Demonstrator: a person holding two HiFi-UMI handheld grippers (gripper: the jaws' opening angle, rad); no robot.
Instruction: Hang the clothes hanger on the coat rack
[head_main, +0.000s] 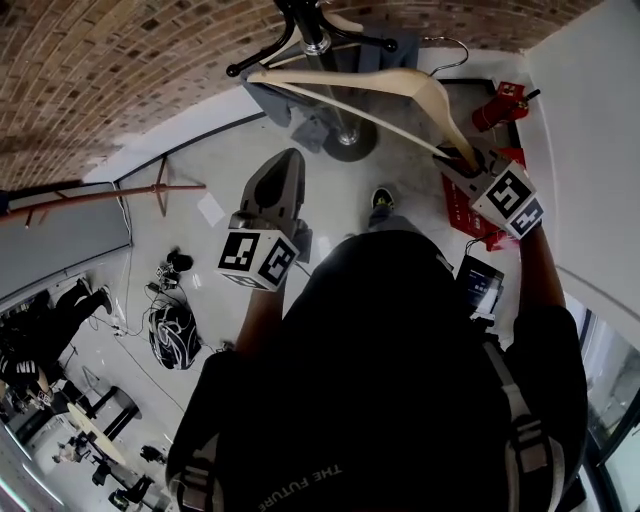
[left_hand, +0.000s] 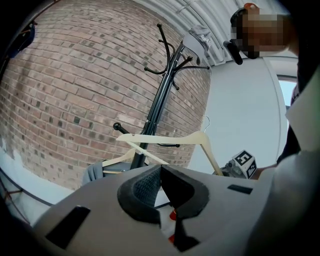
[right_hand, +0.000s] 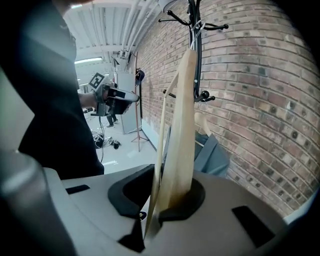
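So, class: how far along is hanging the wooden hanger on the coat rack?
Done: the wooden hanger is picked up, one end clamped in the jaws of the right gripper. In hand: it is held up beside the black coat rack. Left: its wire hook hangs in free air, clear of the rack, and must still be hooked onto it. The left gripper is shut and empty.
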